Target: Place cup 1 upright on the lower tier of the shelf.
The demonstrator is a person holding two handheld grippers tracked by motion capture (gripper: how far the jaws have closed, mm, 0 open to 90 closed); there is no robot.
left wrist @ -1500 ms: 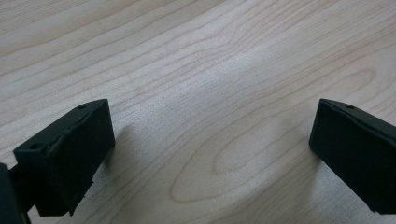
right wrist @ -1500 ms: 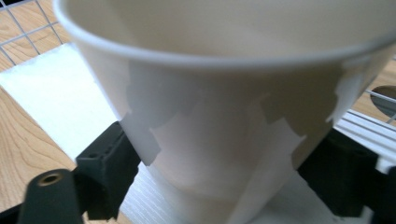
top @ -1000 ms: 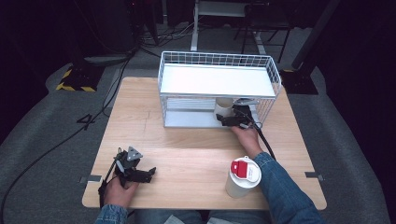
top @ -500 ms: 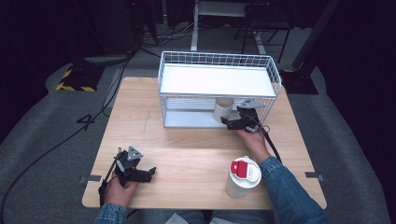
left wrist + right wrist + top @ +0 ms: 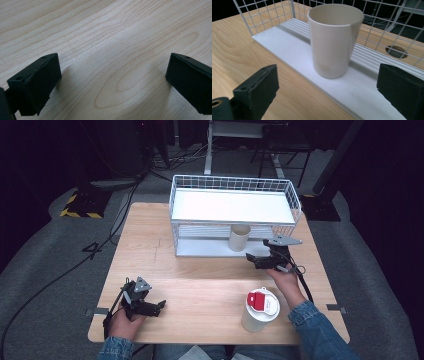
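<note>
One wooden table (image 5: pixel 200 285), grey carpet (image 5: pixel 45 270), dark room

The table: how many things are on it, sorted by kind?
Cups: 1, beige cup on the rack's lower shelf
Lidded containers: 1, white container with red-topped lid
Wire racks: 1, white rack
Hand-held grippers: 2, left gripper and right gripper
Total: 5

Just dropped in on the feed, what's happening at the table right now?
A person works at a wooden table with tongs in each hand. A beige cup stands upright on the lower shelf of the white wire rack. The right tongs sit just in front of it, jaws open and clear of the cup after opening up. The left tongs rest open over bare wood near the front edge. A white container with a red lid stands by the right forearm.
</note>
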